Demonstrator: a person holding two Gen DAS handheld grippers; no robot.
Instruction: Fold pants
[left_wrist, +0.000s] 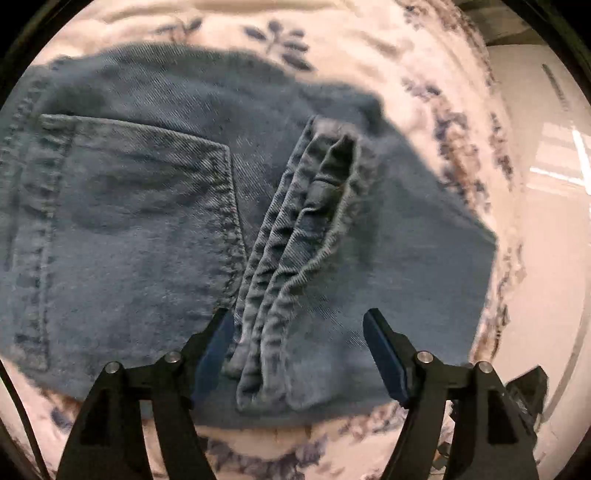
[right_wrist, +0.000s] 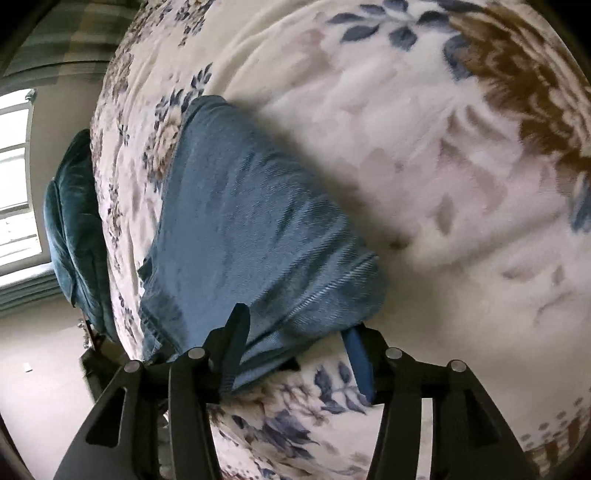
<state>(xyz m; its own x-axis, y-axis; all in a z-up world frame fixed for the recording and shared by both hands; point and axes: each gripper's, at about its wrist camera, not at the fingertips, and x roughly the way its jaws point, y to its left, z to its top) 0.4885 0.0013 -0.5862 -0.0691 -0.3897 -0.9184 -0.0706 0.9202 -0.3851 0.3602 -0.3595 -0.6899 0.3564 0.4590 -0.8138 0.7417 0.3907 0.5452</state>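
Blue jeans (left_wrist: 147, 206) lie folded on a floral blanket (left_wrist: 332, 48), back pocket (left_wrist: 140, 184) facing up. The stacked leg hems (left_wrist: 295, 236) run diagonally across the top layer. My left gripper (left_wrist: 301, 347) hovers over the near end of those hems, jaws apart; the hems lie close to the left finger (left_wrist: 218, 343), and the right one stands clear of them. In the right wrist view the folded end of the jeans (right_wrist: 251, 229) bulges between the fingers of my right gripper (right_wrist: 295, 343). Its jaws stand apart around the fold, and I see no squeeze on the cloth.
The blanket (right_wrist: 424, 147) covers a bed, and its edge drops off at the left of the right wrist view. A teal cushioned chair (right_wrist: 74, 221) stands beside that edge, near a window (right_wrist: 14, 177). Pale floor (left_wrist: 554, 221) shows beyond the bed in the left wrist view.
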